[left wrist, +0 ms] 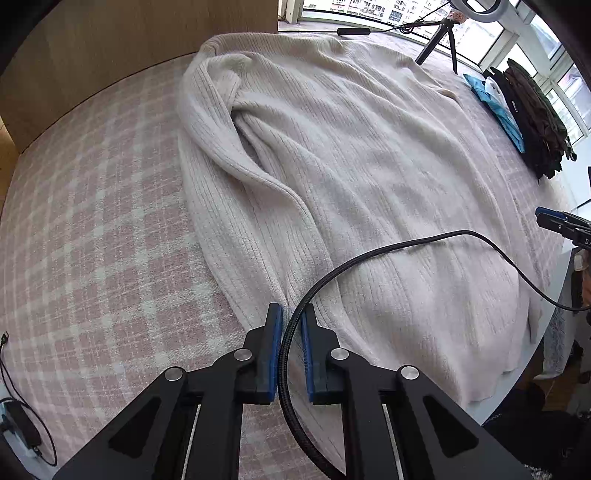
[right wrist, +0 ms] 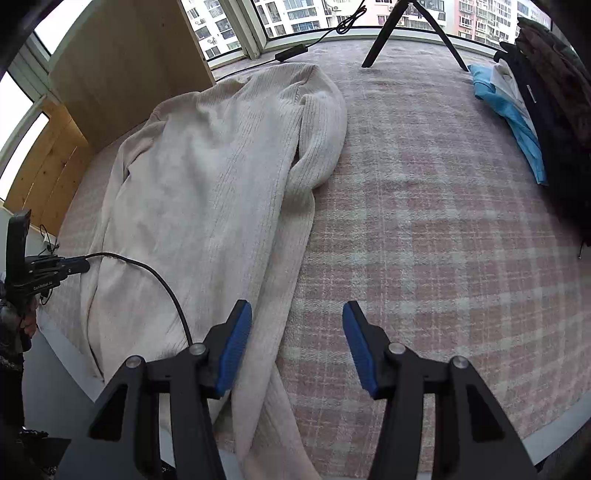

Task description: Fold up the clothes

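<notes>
Pink-and-white plaid cloth (right wrist: 424, 236) covers the broad bench, which runs up to a wall of windows (right wrist: 295, 18) at its far edge, with a wooden cabinet (left wrist: 122, 55) standing at the far left corner. A cream ribbed sweater (left wrist: 332, 166) lies spread flat across the bench, reaching from near the cabinet back to the near edge, one sleeve folded in over its body. At the far right edge sits a pile of clothes (left wrist: 532, 122), dark garments stacked on a blue one, and the black legs of a tripod (right wrist: 410, 33) stand by the windows. The left gripper (left wrist: 291, 317) hovers over the sweater's lower sleeve edge, its blue pads nearly together with only a braided black cable (left wrist: 369, 254) running through the narrow gap; no cloth is caught between them. The right gripper (right wrist: 297, 314) is released, jaws spread wide above the sweater's right edge and the bare plaid beside it.
</notes>
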{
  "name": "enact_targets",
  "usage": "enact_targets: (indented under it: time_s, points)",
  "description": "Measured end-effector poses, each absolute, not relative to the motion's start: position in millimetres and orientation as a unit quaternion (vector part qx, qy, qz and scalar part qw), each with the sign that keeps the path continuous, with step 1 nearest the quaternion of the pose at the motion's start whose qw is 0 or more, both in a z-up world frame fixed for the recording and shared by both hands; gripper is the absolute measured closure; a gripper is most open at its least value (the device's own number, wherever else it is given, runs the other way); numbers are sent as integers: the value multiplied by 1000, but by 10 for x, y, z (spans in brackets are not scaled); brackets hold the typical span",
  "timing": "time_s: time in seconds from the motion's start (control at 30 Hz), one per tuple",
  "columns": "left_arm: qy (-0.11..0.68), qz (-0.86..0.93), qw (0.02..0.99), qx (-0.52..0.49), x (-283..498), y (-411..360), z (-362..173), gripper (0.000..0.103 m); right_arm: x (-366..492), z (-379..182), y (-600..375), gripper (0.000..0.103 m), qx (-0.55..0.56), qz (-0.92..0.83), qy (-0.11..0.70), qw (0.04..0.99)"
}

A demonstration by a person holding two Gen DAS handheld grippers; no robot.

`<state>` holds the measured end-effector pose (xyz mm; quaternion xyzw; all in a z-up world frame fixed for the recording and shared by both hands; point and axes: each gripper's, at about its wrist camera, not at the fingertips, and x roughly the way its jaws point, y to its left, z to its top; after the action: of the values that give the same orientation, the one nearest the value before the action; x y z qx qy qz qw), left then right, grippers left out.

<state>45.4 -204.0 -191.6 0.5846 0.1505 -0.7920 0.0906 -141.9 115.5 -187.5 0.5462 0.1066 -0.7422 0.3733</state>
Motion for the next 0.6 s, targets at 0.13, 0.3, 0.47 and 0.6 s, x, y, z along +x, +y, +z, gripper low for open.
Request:
enact_targets:
  time_s: [0.13,0.3,0.47,0.6]
  points:
    - [162,-804,67,569,652,-1977,-1623,87,-1355,-1344,1434,52,514,-763,75,384]
    - [184,-810,2,557,938,-1852,-1296,47,-1186,-993,1535,52,495,-769,91,393]
    - [144,-814,24,562,959,-1852,-1182,47,-1149,-1183,1637,52,491,-780,123,368]
    - [190,-795,52,573,882,-1968,-1493,49,-1122,-1648,1541,52,523,-761,123,362]
